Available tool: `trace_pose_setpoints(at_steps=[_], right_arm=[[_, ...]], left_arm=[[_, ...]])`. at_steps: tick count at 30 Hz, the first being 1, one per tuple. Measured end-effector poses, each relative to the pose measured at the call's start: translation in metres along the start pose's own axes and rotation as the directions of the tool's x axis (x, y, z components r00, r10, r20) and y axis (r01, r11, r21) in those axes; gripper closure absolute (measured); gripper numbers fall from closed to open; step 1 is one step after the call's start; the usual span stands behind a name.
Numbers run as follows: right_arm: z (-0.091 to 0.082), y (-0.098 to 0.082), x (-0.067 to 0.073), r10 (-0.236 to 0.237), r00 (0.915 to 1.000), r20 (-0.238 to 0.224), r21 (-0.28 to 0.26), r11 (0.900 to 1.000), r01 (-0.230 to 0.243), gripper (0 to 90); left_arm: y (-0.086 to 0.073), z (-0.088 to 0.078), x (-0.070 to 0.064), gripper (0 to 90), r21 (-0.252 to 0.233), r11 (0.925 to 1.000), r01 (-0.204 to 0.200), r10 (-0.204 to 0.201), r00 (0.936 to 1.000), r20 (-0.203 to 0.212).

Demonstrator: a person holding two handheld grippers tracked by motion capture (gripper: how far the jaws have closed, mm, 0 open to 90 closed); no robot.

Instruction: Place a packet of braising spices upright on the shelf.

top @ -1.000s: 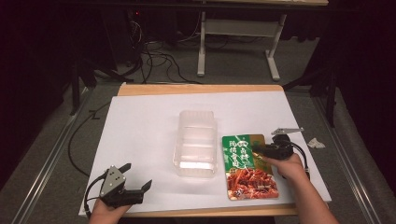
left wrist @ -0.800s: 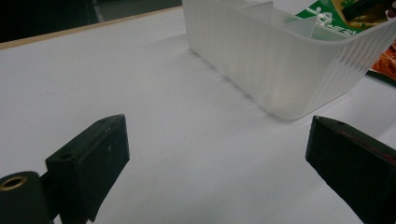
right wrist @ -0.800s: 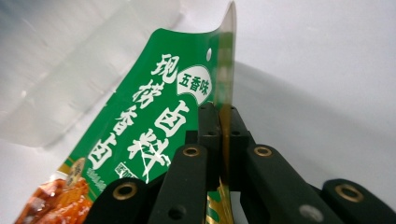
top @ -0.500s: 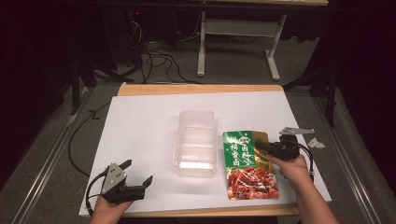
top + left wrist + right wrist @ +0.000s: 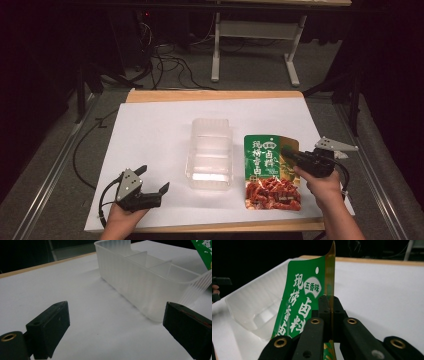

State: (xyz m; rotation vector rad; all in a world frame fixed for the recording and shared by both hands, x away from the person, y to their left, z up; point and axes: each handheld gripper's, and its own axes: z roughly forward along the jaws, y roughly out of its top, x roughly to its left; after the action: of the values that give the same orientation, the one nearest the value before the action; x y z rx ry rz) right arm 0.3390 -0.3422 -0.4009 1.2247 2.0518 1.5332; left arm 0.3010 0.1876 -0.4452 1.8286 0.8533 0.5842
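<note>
A green snack packet [image 5: 267, 167] with white characters and a picture of red meat lies at the right front of the white sheet. Its right edge is lifted and curls up. My right gripper [image 5: 290, 154] is shut on that edge; in the right gripper view the jaws [image 5: 329, 302] pinch the packet [image 5: 304, 297] edge-on. A clear plastic container [image 5: 210, 152] with dividers stands just left of the packet. My left gripper [image 5: 152, 179] rests open at the front left, and in the left gripper view its jaws [image 5: 117, 322] face the container [image 5: 140, 277] with nothing between them.
A white sheet [image 5: 150, 125] covers the wooden table [image 5: 200, 95]. Beyond the far edge are a metal table frame [image 5: 250, 30] and cables [image 5: 165, 65] on the floor. Metal rails run along both sides of the table.
My right gripper has risen and shifted a little right, lifting the packet's right edge off the sheet. The left gripper has stayed put.
</note>
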Motion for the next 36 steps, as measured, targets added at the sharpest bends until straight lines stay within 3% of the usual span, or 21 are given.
trace_pose_setpoints(at_steps=[4, 8, 17, 24, 31, 36], right_arm=[[-0.011, 0.004, 0.003, -0.02, 0.9988, 0.044, -0.05, 0.999, 0.023, 90.0], [-0.019, 0.007, 0.002, -0.011, 0.9976, 0.068, -0.099, 0.995, 0.018, 90.0], [-0.035, 0.016, 0.01, -0.03, 0.9939, 0.106, -0.217, 0.975, 0.052, 90.0], [-0.041, 0.023, 0.013, -0.074, 0.9867, 0.145, -0.24, 0.965, 0.108, 90.0], [-0.046, 0.026, 0.006, -0.064, 0.9775, 0.201, -0.284, 0.951, 0.121, 90.0], [-0.051, 0.028, 0.002, -0.054, 0.9752, 0.215, -0.312, 0.942, 0.121, 90.0]], left_arm=[[0.001, 0.002, 0.0, 7.9, -0.006, 1.0, 0.002, -0.002, 1.0, -0.001], [0.001, 0.002, 0.0, 8.0, -0.004, 1.0, -0.001, 0.001, 1.0, 0.0], [0.001, 0.003, -0.001, 8.1, -0.003, 1.0, -0.003, 0.003, 1.0, 0.0], [-0.002, -0.002, 0.0, 8.1, -0.007, 1.0, 0.003, -0.003, 1.0, -0.009], [-0.004, -0.012, 0.002, 8.2, -0.02, 0.9997, 0.015, -0.016, 0.9993, -0.034], [-0.006, -0.015, 0.003, 8.2, -0.015, 0.9997, 0.018, -0.019, 0.999, -0.041]])
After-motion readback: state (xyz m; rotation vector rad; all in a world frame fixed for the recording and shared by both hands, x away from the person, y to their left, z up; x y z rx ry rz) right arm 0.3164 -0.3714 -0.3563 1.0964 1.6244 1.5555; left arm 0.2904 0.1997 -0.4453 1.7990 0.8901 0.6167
